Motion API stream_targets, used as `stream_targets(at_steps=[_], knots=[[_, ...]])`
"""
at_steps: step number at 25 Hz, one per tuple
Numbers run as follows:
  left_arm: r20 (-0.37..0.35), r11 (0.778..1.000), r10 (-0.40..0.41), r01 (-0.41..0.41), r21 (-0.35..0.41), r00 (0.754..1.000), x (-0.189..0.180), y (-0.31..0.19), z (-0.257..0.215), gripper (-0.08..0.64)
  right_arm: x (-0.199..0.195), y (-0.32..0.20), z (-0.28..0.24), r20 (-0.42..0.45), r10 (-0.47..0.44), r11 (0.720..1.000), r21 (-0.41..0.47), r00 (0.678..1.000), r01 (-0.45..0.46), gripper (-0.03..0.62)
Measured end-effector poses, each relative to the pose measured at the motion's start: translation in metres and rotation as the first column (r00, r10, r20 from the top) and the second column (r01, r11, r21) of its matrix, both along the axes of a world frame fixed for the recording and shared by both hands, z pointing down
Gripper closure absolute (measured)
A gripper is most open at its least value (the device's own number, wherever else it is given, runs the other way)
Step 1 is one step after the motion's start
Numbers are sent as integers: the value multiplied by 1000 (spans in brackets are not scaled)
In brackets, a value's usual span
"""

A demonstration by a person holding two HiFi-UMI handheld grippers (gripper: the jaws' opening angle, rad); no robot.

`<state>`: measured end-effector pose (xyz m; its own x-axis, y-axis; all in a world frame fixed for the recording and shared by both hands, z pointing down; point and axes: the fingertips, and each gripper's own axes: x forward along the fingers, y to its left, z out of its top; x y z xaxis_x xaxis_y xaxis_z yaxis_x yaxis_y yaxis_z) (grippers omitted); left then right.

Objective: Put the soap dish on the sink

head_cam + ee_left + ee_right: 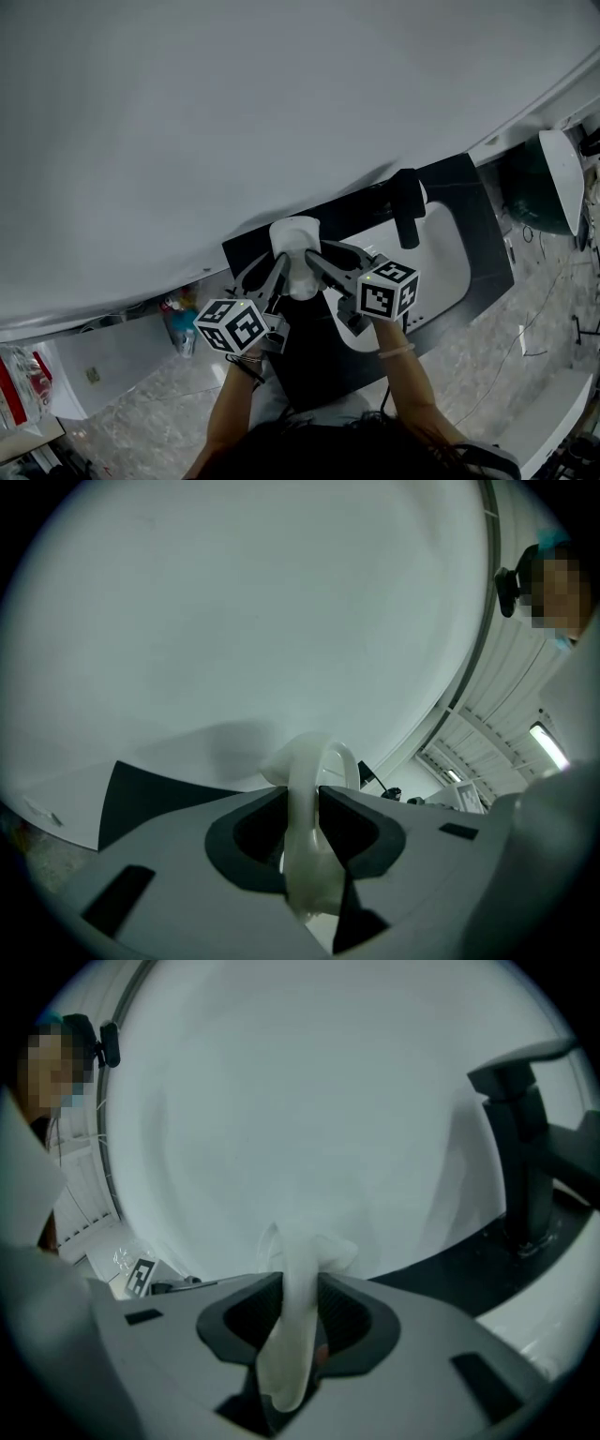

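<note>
Head view | left tongs (275,272), right tongs (317,260) each clamped on soap dish (296,251) between them

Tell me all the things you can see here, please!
soap dish: one, white, above the counter's left end, pinched by both grippers
sink: one, white, set in the counter, right of the dish
tap: one, black, behind the sink
counter: one, black, against the wall
wall: one, pale grey, behind everything
floor: one, marbled grey, around the counter
round tub: one, dark green with a white lid, far right
small things: too blurred to count, blue and red, low on the left
left gripper: one, grey, closed on the dish
right gripper: one, grey, closed on the dish
arms: two, bare, bottom edge
</note>
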<state>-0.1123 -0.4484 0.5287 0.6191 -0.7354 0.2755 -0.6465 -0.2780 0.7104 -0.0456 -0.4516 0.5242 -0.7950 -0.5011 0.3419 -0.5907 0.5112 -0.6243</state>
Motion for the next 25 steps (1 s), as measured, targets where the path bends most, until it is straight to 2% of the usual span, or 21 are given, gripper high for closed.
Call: stream_targets(at_steps=[8,14,25], knots=[[86,994,60,-52,-95,994,3,-23,43,453,1,-23,47,-4,-39,996,-76,999,38,471],[89,983,87,-71,-171,992,6,-25,66,453,3,-28,69,-26,-62,991,-120,998,59,471],[101,971,126,-102,-216,987,7,-24,85,457,4,-29,90,-32,-71,988,-137,997,66,471]])
